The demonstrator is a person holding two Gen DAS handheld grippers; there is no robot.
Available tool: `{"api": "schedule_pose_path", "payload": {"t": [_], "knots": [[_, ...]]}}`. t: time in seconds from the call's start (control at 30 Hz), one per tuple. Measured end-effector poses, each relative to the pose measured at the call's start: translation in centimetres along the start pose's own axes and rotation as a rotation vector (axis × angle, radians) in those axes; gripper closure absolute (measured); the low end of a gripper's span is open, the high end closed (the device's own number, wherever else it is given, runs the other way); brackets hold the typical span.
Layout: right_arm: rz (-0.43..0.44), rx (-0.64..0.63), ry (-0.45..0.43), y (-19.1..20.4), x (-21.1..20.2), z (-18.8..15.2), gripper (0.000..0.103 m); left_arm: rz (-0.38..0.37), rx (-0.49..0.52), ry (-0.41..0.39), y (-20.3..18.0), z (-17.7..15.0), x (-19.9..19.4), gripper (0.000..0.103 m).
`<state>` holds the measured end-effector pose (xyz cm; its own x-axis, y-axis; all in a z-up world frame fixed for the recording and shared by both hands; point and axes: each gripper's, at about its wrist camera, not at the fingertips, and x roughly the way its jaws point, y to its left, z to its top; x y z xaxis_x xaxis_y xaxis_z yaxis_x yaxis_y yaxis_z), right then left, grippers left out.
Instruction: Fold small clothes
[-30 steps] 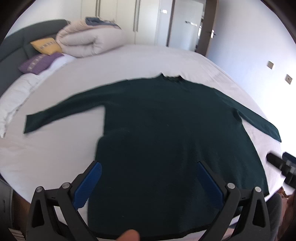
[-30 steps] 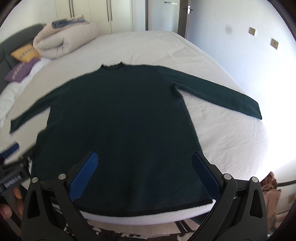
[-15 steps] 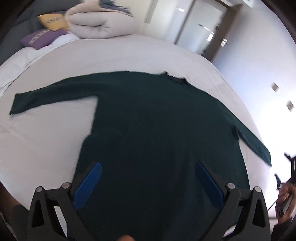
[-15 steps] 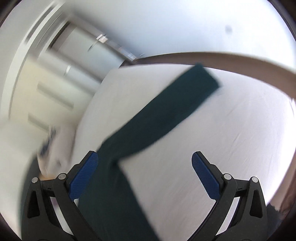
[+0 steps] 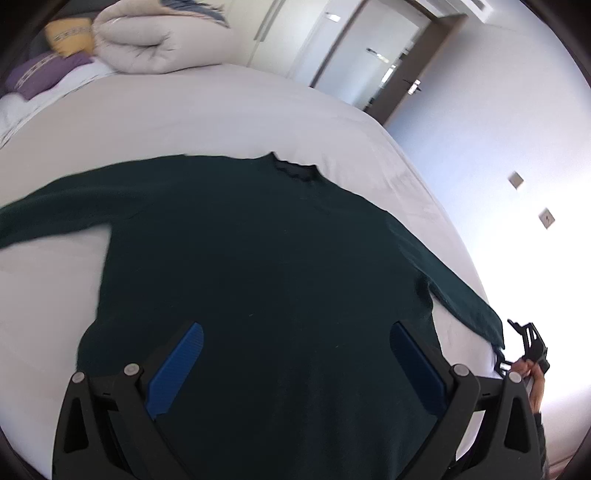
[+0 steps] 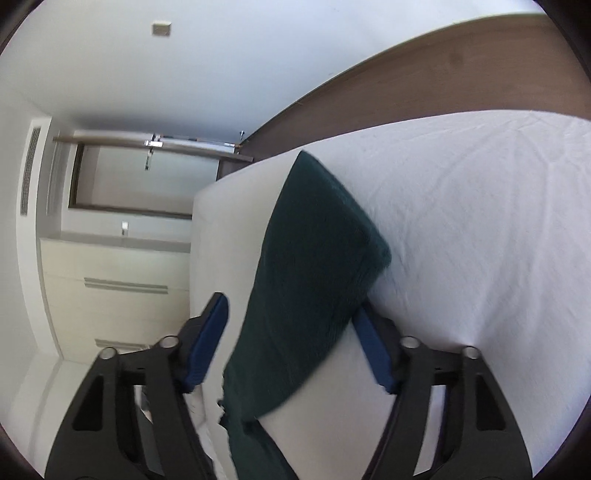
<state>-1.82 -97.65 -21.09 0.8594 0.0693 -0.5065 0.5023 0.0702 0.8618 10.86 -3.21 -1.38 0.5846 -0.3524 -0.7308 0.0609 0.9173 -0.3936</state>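
A dark green long-sleeved sweater (image 5: 258,258) lies flat on the white bed (image 5: 221,110), collar at the far side and both sleeves spread out. My left gripper (image 5: 295,328) hovers open over the sweater's lower body, holding nothing. At the bed's right edge, a hand (image 5: 532,373) holds the other gripper by the right sleeve's cuff. In the right wrist view my right gripper (image 6: 291,306) is rolled on its side with the sleeve (image 6: 314,258) between its closing jaws. One blue pad (image 6: 373,354) touches the cloth; the other pad (image 6: 208,339) stands off it.
A rolled beige duvet (image 5: 155,40), a yellow pillow (image 5: 70,35) and a purple pillow (image 5: 40,72) sit at the head of the bed. A door (image 5: 388,66) and white wall lie beyond. Beside the bed are white drawers (image 6: 122,284) and wooden floor (image 6: 443,74).
My right gripper swung from over the sweater's hem to the right sleeve, rolled on its side, dropped lower and narrowed its jaws around the cuff. The left gripper shifted sideways over the body.
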Motion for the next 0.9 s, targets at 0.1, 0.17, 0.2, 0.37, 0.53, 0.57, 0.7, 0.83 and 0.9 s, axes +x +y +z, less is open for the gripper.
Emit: {"api": "schedule_pose_path", "payload": {"t": [0.1,0.17,0.2,0.37,0.53,0.57,0.7,0.83,0.9], "knots": [[0.009,0.023,-0.013,-0.5,1.6,0.8,0.060,-0.017,0.034,0.008,-1.1,0.5,0.9,0.000],[0.004,0.003,-0.012,-0.3,2.5,1.3,0.071,-0.022,0.057,0.010,-1.7,0.9,1.4,0.002],[-0.002,-0.012,-0.012,-0.1,2.9,1.7,0.072,-0.023,0.064,0.012,-2.0,1.0,1.6,0.002],[-0.078,-0.140,-0.021,2.3,4.9,2.0,0.095,-0.063,0.076,0.044,-2.8,2.7,3.5,0.007],[-0.154,-0.584,0.015,10.8,7.6,-3.1,0.096,-0.146,0.059,0.075,-4.5,5.7,5.7,0.009],[-0.163,-0.700,0.027,12.7,8.3,-5.2,0.096,-0.177,0.049,0.075,-5.1,6.7,6.3,0.009],[-0.195,-1.154,0.056,19.4,11.5,-15.8,0.096,-0.292,-0.017,0.130,-6.1,9.0,8.9,0.009],[-0.212,-1.399,0.058,20.7,14.5,-24.8,0.096,-0.442,-0.087,0.247,-6.8,9.9,12.0,0.009],[-0.235,-1.452,0.085,21.1,15.8,-26.1,0.096,-0.476,-0.078,0.304,-7.4,10.1,13.5,0.008]]}}
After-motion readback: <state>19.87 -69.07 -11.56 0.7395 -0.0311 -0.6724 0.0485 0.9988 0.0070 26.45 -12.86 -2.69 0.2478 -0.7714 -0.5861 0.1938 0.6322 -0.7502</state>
